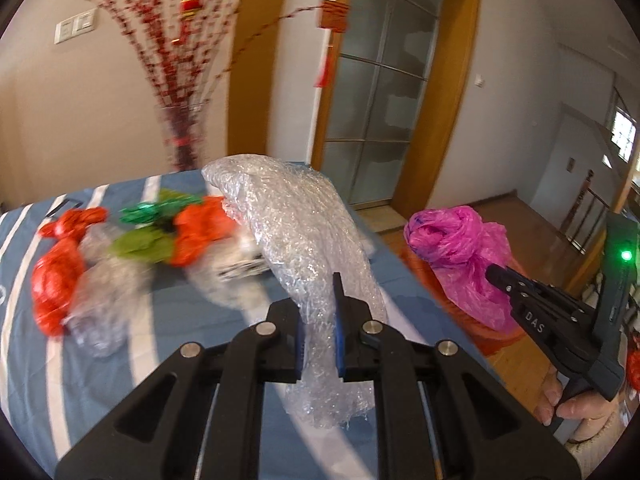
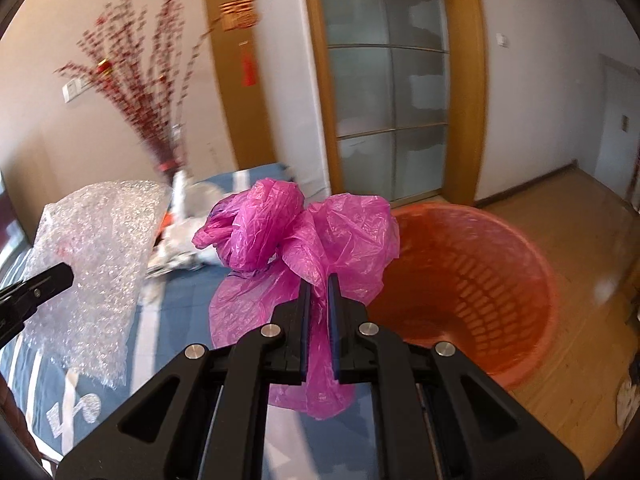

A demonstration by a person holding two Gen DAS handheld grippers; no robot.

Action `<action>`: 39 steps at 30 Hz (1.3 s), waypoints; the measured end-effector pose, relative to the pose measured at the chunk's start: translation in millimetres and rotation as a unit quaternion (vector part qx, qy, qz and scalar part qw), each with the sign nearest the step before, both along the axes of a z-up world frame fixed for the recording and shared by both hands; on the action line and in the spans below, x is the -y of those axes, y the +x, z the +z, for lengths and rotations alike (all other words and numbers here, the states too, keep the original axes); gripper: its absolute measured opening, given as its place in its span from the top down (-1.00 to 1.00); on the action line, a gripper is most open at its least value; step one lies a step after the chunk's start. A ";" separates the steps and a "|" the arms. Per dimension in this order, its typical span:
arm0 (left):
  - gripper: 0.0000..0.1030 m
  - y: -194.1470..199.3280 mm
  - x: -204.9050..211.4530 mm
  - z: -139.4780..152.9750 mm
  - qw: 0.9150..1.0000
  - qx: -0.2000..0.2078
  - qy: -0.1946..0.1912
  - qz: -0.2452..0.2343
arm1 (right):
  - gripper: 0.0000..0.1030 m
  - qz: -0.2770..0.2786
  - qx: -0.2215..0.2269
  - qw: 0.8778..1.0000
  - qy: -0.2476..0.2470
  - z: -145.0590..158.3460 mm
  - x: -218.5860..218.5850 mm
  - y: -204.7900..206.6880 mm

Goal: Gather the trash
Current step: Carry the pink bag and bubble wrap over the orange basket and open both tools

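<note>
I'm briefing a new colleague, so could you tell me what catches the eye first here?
The pink bag, pinched in the right gripper, hangs beside the open orange basket on the floor. The bubble wrap, clamped in the left gripper, hangs over the striped table, where red and green wrappers lie.

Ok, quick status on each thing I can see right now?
Left gripper: shut on the clear bubble wrap sheet, lifted.
Right gripper: shut on the crumpled pink plastic bag, lifted.
Orange slotted plastic basket: upright on the floor, nothing visible inside.
Red plastic bags: lying on the striped blue cloth.
</note>
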State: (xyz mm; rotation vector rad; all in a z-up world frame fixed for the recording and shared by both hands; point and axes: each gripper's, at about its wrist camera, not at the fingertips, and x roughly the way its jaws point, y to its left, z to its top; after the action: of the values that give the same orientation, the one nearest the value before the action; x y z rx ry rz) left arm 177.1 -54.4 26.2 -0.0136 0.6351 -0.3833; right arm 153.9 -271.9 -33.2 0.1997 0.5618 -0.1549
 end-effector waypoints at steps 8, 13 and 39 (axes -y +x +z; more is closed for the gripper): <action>0.75 14.8 65.5 2.6 0.998 0.005 0.000 -0.057 | 0.83 -0.061 0.002 0.998 0.002 -2.7 48.1 -7.7; 0.75 22.8 98.2 -3.7 0.997 -0.004 -0.004 -0.080 | 0.83 -0.093 0.000 0.996 0.007 -6.7 76.0 -8.2; 0.27 57.0 189.5 -54.7 0.987 -0.055 0.010 -0.149 | 0.30 -0.154 -0.008 0.986 0.070 -33.3 119.2 0.6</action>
State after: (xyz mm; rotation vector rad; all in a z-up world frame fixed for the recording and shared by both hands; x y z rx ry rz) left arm 234.1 -243.9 -28.5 0.0813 0.7519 -0.6684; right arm 154.5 -391.1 -66.5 0.4220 0.5553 -0.4172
